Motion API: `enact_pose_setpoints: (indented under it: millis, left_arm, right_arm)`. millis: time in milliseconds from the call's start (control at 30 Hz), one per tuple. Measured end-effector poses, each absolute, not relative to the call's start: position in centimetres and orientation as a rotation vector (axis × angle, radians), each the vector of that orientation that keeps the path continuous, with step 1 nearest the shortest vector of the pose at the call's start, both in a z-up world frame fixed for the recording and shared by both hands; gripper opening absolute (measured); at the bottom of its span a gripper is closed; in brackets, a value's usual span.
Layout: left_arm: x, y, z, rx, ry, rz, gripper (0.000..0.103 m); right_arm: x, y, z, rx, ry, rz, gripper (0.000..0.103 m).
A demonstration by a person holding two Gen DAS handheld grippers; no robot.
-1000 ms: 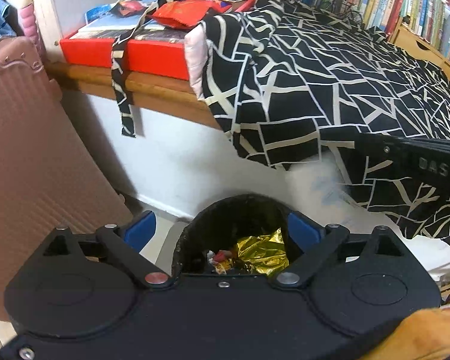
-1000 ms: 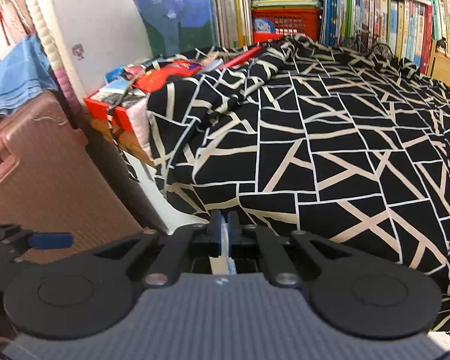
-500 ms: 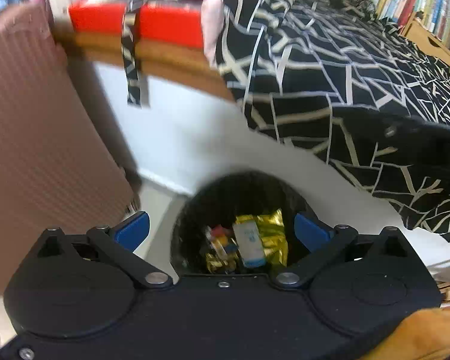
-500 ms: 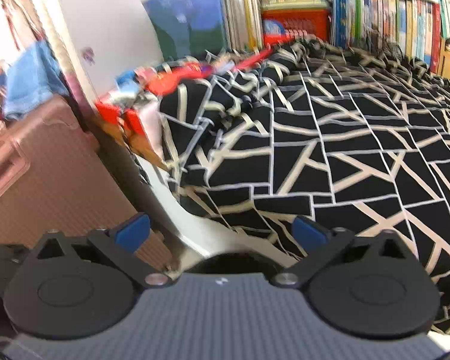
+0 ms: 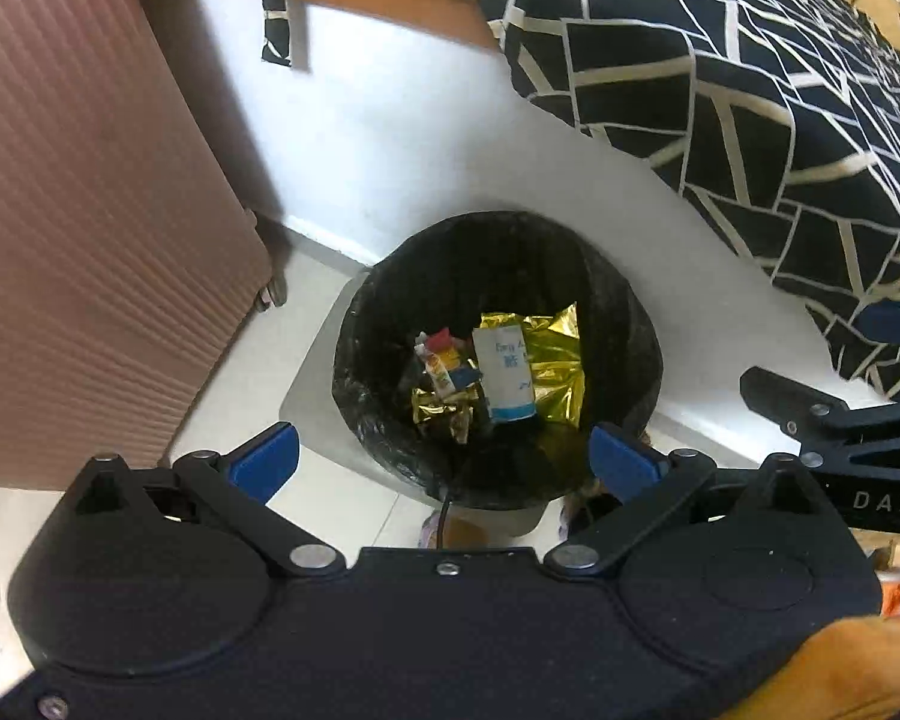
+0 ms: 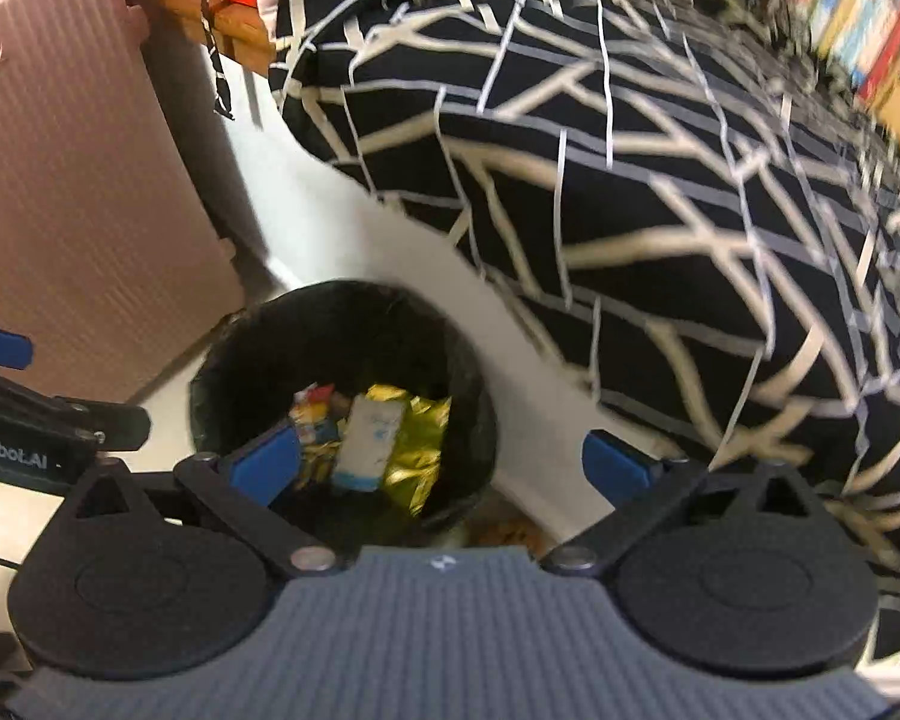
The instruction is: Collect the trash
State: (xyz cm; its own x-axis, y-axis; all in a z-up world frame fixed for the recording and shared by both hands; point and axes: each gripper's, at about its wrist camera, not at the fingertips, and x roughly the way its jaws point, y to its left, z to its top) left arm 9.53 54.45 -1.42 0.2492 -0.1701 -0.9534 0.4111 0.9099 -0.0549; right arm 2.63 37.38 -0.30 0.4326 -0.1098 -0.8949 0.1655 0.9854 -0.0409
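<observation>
Left wrist view: our left gripper (image 5: 444, 456) and right gripper (image 6: 441, 462) gape wide and empty, the bin (image 5: 354, 324) directly below the left.

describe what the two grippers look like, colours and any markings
The left gripper has a smooth black body, black linkage arms with silver pivot bolts and blue finger pads. The right gripper has the same black arms and blue pads but a ribbed grey body with a small white logo; its side reads "DAS" in white. An orange sleeve shows at the left gripper's corner.
</observation>
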Motion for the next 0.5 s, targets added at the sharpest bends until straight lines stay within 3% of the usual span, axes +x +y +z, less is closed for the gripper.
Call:
enact_pose_setpoints:
  millis: [500]
  left_arm:
    - [9.14,53.97,-0.72,0.280,1.226,-0.431,0.103]
  right_arm:
    - [2.39,37.12,-0.39,0.096,1.124,-0.215,0.103]
